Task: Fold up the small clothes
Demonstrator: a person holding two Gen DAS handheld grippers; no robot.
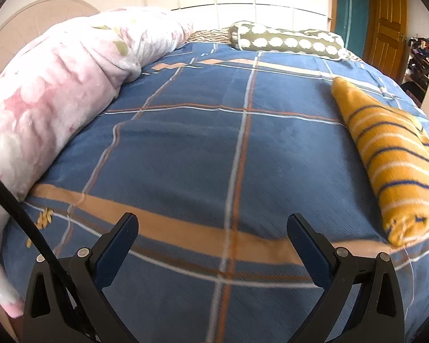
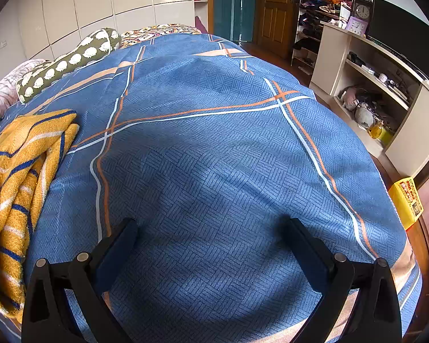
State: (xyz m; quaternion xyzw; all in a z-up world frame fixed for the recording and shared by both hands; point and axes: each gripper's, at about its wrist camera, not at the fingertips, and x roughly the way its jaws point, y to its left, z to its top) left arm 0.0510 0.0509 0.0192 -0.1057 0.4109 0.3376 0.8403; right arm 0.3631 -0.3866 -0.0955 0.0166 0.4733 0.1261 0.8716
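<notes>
Both my claws hang over the bed, holding nothing. Left claw (image 1: 213, 223): jaws spread wide apart, only the blue plaid bedspread (image 1: 186, 148) showing between the fingers. Right claw (image 2: 211, 227): the same, jaws wide apart above bare blue cover (image 2: 214, 157).

The mustard striped sweater (image 1: 394, 160) lies folded on the bedspread, off to the right of my left claw and apart from it. In the right wrist view the same sweater (image 2: 17, 177) sits bunched at the left edge, beside the left finger but not touching it that I can tell.

Pink floral blanket (image 1: 48, 91) is heaped along the left side of the bed. Green bolster with white dots (image 1: 286, 41) lies across the far end. A black cable (image 1: 20, 214) crosses the lower left of the left wrist view. Shelving unit (image 2: 386, 91) and a yellow box (image 2: 407, 200) stand on the floor to the right of the bed.
</notes>
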